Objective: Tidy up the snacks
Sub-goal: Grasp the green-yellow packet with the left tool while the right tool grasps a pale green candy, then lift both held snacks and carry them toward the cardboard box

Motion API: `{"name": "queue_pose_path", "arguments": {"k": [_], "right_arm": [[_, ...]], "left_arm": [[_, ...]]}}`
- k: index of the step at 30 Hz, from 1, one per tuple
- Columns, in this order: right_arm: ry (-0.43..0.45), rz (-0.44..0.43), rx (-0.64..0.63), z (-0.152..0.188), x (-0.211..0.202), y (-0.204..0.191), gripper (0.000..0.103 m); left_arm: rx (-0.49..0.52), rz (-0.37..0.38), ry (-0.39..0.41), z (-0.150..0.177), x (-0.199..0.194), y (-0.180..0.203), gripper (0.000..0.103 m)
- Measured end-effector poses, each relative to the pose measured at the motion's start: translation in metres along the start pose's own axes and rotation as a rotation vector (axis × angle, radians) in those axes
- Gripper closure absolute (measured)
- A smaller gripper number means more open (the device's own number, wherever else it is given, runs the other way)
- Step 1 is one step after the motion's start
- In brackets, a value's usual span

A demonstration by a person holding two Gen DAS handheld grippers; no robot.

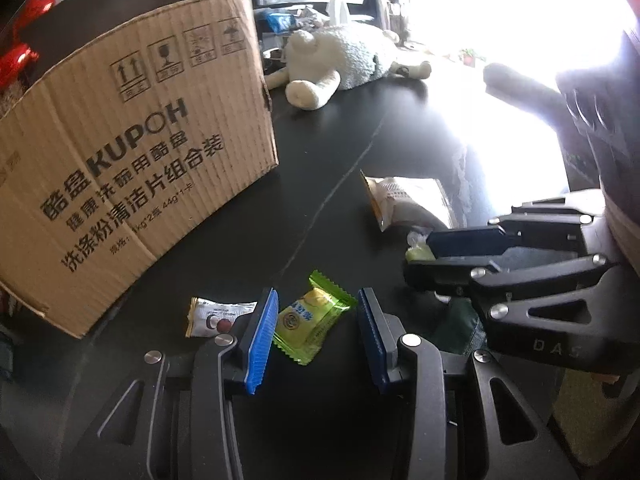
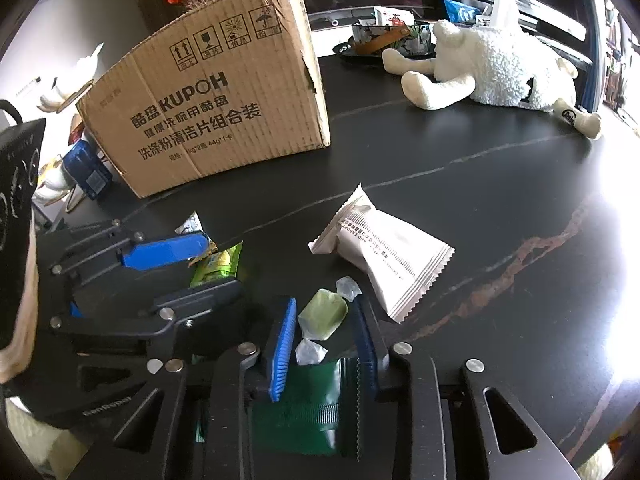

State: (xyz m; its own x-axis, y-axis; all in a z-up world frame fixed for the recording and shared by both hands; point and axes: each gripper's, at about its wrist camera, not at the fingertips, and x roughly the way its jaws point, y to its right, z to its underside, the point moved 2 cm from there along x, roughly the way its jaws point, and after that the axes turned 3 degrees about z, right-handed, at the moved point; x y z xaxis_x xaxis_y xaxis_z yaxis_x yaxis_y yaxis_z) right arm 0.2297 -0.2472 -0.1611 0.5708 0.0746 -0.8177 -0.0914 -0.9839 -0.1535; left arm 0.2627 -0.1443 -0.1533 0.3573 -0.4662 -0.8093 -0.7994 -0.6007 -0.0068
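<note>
**Q:** Left side, what have you got?

**A:** My left gripper (image 1: 316, 312) angled down at the dark worktop (image 1: 328, 152). Yellow-green candy packet (image 1: 314, 318) lies flat between my fingers. One blue pad looks to touch its edge, the other stands clear, so nothing is clamped. A small white-and-gold candy (image 1: 212, 316) lies just outside the left finger.

**Q:** And the right?

**A:** My right gripper (image 2: 326, 326) has its fingers drawn in on a pale green twist-wrapped sweet (image 2: 323, 314), clear wrapper ends poking out above and below. Pads look to press both sides; sweet appears still on the worktop. A dark green packet (image 2: 308, 404) sits under the fingers' base.

**Q:** Surroundings?

**A:** White snack pouch (image 2: 384, 256) just beyond the sweet. Cardboard box (image 1: 132, 152) printed KUPOH stands further back, to the left. White plush toy (image 2: 496, 68) lies on its side at the back, well apart from the snacks
</note>
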Motion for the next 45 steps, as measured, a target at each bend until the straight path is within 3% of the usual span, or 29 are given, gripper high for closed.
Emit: {"name": "queue_pose_path", "arguments": {"k": [7,9,18,32,45], "right_arm": [[0.011,-0.004,0.004,0.0,0.001,0.001,0.077],[0.011,-0.007,0.007,0.0,0.0,0.002,0.077],[0.016,-0.027,0.023,0.001,-0.001,0.005,0.077],[0.085,-0.062,-0.006,-0.008,-0.033,-0.009,0.077],[0.21,-0.103,-0.089,-0.047,-0.086,-0.032,0.077]], "left_arm": [[0.002,0.012,-0.018,-0.001,0.011,-0.001,0.063],[-0.006,0.026,-0.018,-0.002,0.013,0.0,0.077],[-0.102,0.033,-0.001,-0.005,0.006,-0.002,0.079],[-0.181,-0.026,0.086,-0.015,-0.048,-0.003,0.079],[-0.231,-0.124,0.225,-0.039,-0.117,-0.011,0.079]]}}
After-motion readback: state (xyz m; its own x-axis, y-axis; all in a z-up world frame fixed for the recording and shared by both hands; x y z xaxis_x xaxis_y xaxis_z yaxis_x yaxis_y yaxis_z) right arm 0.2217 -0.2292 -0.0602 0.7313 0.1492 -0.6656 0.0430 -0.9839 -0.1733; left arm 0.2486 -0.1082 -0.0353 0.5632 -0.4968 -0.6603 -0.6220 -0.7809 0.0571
